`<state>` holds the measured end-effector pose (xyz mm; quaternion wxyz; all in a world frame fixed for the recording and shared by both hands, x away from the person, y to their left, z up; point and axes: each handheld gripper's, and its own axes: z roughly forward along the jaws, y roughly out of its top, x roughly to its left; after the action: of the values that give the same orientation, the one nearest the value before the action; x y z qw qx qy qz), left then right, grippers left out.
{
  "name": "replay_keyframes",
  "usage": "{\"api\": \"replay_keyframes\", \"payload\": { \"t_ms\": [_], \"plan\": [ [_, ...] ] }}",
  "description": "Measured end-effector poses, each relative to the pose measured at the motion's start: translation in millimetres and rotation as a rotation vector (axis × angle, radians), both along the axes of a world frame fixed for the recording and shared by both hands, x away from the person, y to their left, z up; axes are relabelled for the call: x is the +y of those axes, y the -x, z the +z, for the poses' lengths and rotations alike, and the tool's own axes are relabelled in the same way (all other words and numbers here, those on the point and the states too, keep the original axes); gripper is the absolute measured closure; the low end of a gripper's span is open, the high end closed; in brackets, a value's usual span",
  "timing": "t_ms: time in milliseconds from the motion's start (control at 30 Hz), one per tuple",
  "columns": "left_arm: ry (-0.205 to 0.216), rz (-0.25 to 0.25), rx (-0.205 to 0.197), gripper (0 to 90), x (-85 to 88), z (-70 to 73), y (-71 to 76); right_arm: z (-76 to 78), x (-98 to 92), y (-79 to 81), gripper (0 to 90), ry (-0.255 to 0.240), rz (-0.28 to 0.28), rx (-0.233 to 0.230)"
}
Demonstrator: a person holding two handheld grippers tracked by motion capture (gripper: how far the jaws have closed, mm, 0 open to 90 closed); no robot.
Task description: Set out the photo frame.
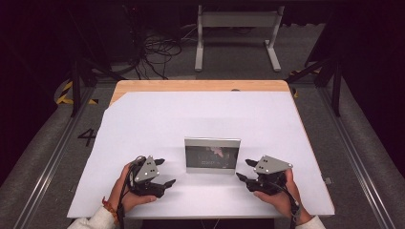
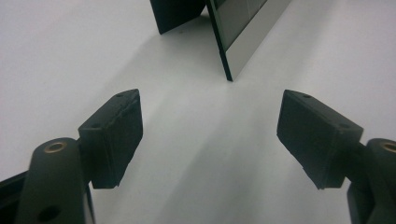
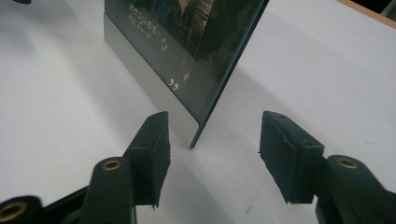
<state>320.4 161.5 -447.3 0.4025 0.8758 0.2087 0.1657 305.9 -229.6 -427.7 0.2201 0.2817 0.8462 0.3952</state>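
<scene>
A silver-framed picture frame (image 1: 212, 155) with a dark photo stands upright on the white sheet (image 1: 205, 124) near the table's front. My left gripper (image 1: 165, 172) rests just left of it, jaws wide apart and empty. From the left gripper view the frame's near edge (image 2: 229, 51) stands a short way beyond the left gripper (image 2: 210, 135). My right gripper (image 1: 244, 170) sits just right of the frame, open. In the right gripper view the frame's lower corner (image 3: 187, 126) stands a little ahead of the right gripper (image 3: 212, 156), and no pad touches it.
The white sheet covers most of a wooden table (image 1: 200, 85). A grey metal stand (image 1: 236, 33) and cables (image 1: 153, 52) sit on the floor beyond the far edge. Open sheet lies all round the frame.
</scene>
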Motion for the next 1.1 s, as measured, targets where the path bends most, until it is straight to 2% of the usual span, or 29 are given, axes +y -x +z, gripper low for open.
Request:
{"api": "replay_keyframes", "payload": {
  "t_ms": [200,533,733,1100],
  "plan": [
    [-0.005,0.007,0.006,20.1,5.6,-1.9,3.2,-2.4,1.8,-1.5,29.9,0.017,0.000,0.007],
    [0.000,0.027,0.011,18.8,18.2,-3.5,7.6,-4.9,3.7,-1.3,19.3,0.037,0.001,-0.009],
    [-0.002,0.035,0.018,18.2,22.3,-4.8,9.2,-9.8,-1.1,2.6,18.0,0.069,-0.002,-0.009],
    [0.004,0.048,0.014,17.5,31.8,-5.5,12.5,-11.2,-12.3,6.1,17.0,0.068,-0.023,-0.018]
  ]
}}
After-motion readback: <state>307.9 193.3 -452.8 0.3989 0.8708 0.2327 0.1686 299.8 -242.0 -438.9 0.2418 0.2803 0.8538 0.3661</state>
